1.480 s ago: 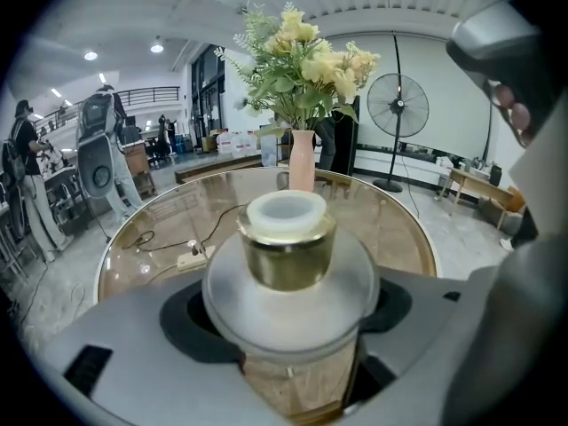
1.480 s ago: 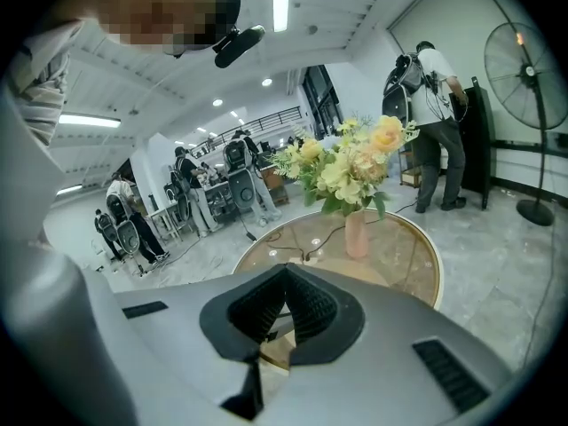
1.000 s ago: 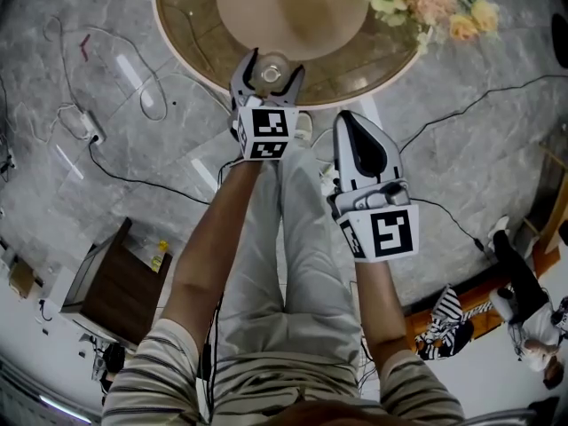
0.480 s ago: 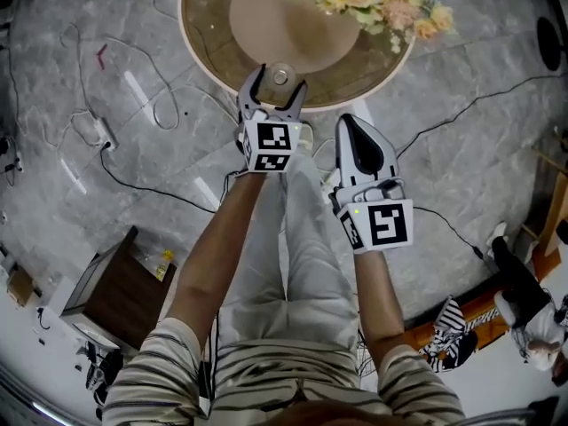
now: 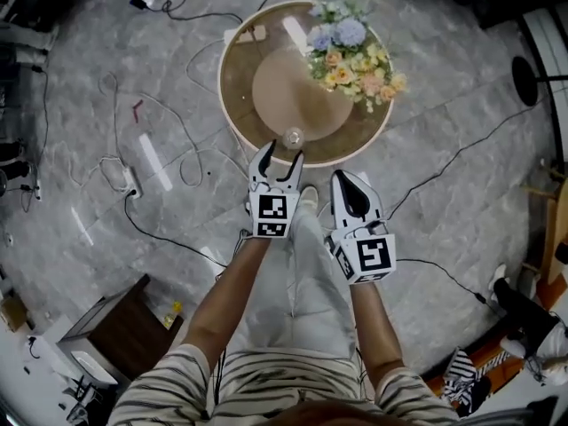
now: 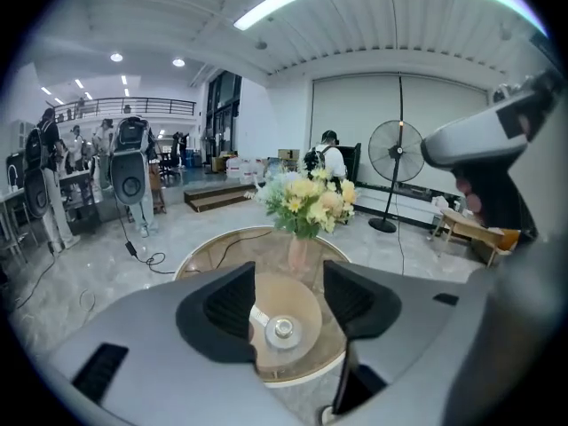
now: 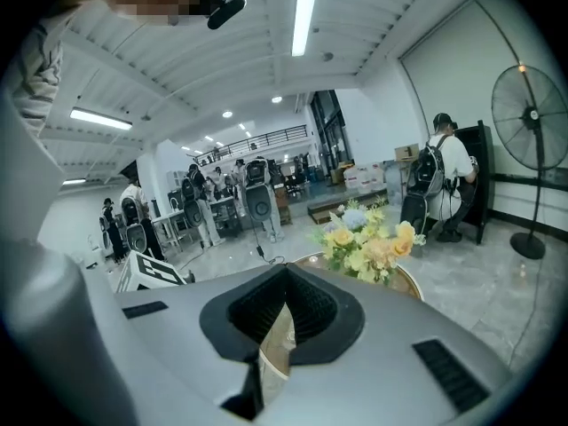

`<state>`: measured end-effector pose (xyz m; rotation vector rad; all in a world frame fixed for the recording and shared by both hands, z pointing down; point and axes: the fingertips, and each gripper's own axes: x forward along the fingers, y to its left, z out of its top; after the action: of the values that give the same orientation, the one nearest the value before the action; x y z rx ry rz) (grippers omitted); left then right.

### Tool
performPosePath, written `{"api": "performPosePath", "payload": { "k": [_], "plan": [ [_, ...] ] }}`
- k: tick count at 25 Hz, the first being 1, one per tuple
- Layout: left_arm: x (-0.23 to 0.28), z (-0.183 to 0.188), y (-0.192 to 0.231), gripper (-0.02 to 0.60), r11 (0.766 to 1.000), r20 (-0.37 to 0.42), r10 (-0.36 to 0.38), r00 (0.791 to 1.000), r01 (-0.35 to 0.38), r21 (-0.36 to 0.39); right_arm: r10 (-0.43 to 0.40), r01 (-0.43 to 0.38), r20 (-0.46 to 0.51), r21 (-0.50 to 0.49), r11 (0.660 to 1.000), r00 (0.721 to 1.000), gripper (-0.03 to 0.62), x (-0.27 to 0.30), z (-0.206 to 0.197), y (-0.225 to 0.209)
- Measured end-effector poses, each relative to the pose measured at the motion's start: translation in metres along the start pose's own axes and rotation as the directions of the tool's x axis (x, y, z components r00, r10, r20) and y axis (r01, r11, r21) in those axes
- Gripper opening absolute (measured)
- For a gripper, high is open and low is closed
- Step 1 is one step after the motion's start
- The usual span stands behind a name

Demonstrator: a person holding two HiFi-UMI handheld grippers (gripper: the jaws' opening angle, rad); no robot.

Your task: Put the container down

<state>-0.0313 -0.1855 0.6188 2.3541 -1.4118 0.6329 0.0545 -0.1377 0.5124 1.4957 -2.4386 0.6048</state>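
Note:
A small clear container [image 5: 292, 137] with a round lid stands on the near edge of the round glass table [image 5: 240, 105]. My left gripper [image 5: 281, 154] hovers just short of it. Its jaws are closing with nothing between them. In the left gripper view the container [image 6: 282, 328] shows on the table beyond the gap of the left gripper [image 6: 288, 278]. My right gripper [image 5: 345, 177] hangs to the right, off the table, shut and empty; the right gripper view shows its pads meeting [image 7: 282, 278].
A vase of flowers [image 5: 351, 56] stands on the table's far right part, by a tan disc [image 5: 288, 91] under the glass. Cables and a power strip [image 5: 133, 182] lie on the marble floor to the left. A brown cabinet [image 5: 115, 327] sits low left. A standing fan [image 6: 397, 153] is behind the table.
The left gripper has drawn back from the container, which stays on the table, and its jaws have narrowed. The whole view has pulled away from the table.

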Motion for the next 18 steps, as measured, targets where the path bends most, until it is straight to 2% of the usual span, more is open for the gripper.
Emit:
{"api": "performPosePath", "payload": {
  "k": [4,9,13,18],
  "plan": [
    [-0.035,0.05,0.005,0.197,1.0,0.06,0.019,0.998,-0.02,0.021,0.001,-0.001,0.041,-0.006,1.0,0.999,0.008,-0.007,0.039,0.015],
    [-0.089,0.101,0.009,0.125,0.999,0.093,0.046,0.995,-0.045,-0.009,0.022,-0.02,0.067,-0.023,1.0,0.997,0.008,-0.032,0.079,0.045],
    [-0.123,0.143,0.01,0.071,0.998,0.139,0.059,0.989,-0.062,0.016,0.025,-0.021,0.106,-0.036,0.999,0.994,0.008,-0.051,0.11,0.061],
    [-0.164,0.178,0.006,0.009,0.998,0.165,0.065,0.984,-0.068,0.008,0.016,-0.009,0.14,-0.048,0.999,0.99,0.008,-0.076,0.141,0.078]
  ]
}}
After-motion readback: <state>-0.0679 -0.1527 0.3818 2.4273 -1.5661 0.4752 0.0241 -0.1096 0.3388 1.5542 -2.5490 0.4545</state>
